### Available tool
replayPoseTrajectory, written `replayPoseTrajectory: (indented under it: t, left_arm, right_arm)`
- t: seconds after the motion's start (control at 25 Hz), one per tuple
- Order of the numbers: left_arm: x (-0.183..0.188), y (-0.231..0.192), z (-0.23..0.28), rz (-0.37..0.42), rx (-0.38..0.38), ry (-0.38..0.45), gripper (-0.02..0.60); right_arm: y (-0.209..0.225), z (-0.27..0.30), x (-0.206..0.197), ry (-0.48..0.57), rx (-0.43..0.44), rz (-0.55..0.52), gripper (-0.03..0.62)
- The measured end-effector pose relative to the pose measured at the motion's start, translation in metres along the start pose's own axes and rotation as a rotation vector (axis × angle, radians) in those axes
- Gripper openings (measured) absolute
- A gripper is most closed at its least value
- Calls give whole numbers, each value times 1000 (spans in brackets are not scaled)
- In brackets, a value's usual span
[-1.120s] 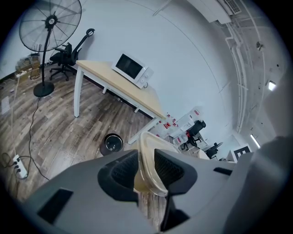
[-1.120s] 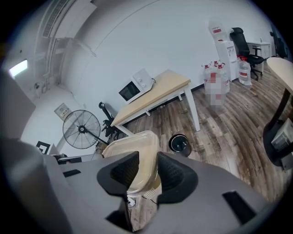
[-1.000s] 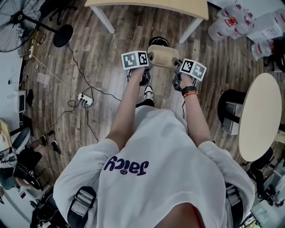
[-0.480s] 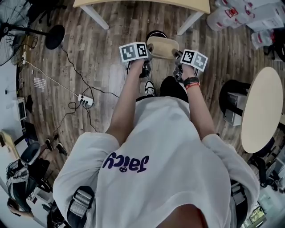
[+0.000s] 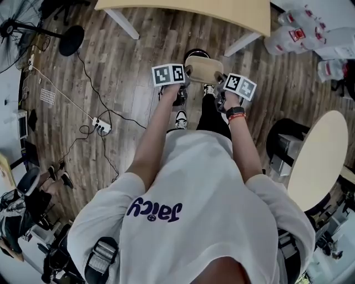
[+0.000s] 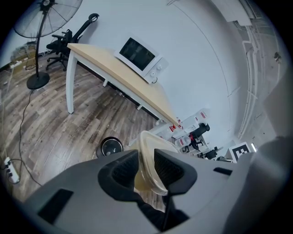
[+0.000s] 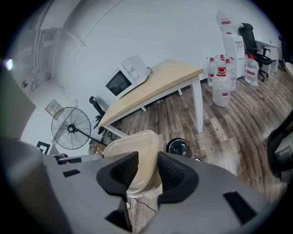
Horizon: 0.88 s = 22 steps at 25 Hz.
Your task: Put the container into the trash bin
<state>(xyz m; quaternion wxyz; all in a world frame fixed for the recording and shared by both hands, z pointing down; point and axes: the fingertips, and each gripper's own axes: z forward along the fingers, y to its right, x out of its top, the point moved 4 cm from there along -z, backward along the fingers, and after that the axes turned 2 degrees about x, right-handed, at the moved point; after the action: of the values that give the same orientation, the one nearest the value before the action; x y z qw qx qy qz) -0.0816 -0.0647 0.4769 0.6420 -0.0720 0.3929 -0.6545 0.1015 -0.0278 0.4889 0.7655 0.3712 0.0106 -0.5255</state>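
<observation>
A beige, translucent plastic container [image 5: 204, 69] hangs in the air in front of the person, held from both sides. My left gripper [image 5: 187, 72] is shut on its left rim, and the rim [image 6: 149, 146] sits pinched between the dark pads [image 6: 123, 171]. My right gripper [image 5: 221, 82] is shut on the right rim [image 7: 132, 144]. A round black trash bin [image 5: 197, 54] stands on the floor just beyond the container, half hidden by it. The bin also shows in the left gripper view [image 6: 111, 146] and in the right gripper view [image 7: 178, 147].
A light wooden desk [image 5: 183, 8] on white legs stands past the bin, with a microwave [image 6: 137, 54] on it. Water bottles [image 5: 299, 36] sit at the far right, a round table [image 5: 316, 161] at the right. A fan base [image 5: 72, 39] and a power strip [image 5: 101, 125] with cables lie at the left.
Both grippers have carried the container forward and a little lower, still gripping it. The person has stepped forward, and a dark trouser leg now shows under the container.
</observation>
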Motion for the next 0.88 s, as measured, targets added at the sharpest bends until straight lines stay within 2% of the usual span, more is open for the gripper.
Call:
replayPoseTrajectory:
  t: [0.28, 0.88]
  left_arm:
    - [24, -10, 34, -2, 38, -19, 123]
    - [15, -43, 119, -57, 95, -99, 124]
  right_arm:
    - [14, 36, 20, -29, 15, 38, 153]
    - [78, 109, 26, -142, 11, 77, 152]
